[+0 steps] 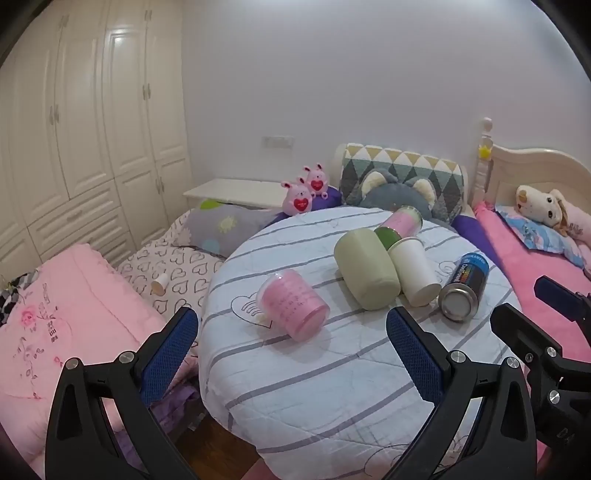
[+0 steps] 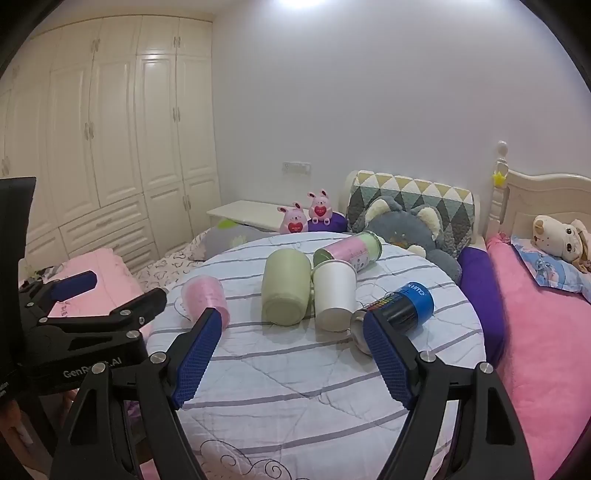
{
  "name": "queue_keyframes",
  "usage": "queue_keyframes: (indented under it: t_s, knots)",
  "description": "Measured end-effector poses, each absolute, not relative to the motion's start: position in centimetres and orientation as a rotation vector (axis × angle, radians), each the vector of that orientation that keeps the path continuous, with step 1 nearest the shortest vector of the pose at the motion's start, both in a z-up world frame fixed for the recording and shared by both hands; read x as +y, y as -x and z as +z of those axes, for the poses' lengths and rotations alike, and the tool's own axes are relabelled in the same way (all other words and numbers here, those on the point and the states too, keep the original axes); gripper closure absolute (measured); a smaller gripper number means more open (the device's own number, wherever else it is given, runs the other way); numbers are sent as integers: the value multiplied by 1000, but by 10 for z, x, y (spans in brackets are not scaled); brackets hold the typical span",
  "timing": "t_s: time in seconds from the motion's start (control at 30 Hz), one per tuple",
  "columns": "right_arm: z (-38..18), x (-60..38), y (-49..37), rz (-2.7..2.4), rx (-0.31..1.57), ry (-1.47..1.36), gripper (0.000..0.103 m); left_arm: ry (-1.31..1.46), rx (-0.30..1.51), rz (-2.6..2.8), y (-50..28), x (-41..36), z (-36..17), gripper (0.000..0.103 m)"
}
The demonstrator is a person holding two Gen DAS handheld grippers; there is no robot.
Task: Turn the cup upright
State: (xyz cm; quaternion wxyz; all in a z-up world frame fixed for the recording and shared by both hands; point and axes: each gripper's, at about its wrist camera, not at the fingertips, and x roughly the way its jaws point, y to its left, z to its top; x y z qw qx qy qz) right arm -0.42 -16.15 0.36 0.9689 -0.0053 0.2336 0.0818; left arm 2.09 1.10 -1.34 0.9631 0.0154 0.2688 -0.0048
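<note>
Both claws are held spread and empty — left gripper [image 1: 291, 328], right gripper [image 2: 291, 328] — staged short of the round table [image 1: 332, 387], presumably to straddle a cup. Nothing is gripped. All cups lie tipped: pink cup [image 1: 293, 303] nearest at 12 o'clock, green cup [image 1: 365, 269] and white cup [image 1: 413, 271] touching at 1 o'clock, spray can [image 1: 466, 286] beside them.

Soft, even indoor light, ceiling lamp glare [image 2: 295, 3] blown out at twelve o'clock, faint shadows beneath the cups, strong fisheye bending and dark vignette at corners, slightly soft focus throughout
</note>
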Motion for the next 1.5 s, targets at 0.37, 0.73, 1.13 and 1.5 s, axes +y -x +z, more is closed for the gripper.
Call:
queue_keyframes:
  t_s: [0.37,0.73,1.13,1.5]
  knots:
    - [-3,-154,-17,174,516,13,23,9,571,32,-43,40,-17,0]
    - [-21,-123,-46,242,584,49,23,49,619,67,-67,72,-32,0]
    - [-58,-67,-99,411,706,94,23,103,688,85,-95,107,-51,0]
    - [-85,-34,-135,484,807,118,23,122,740,83,-111,126,-65,0]
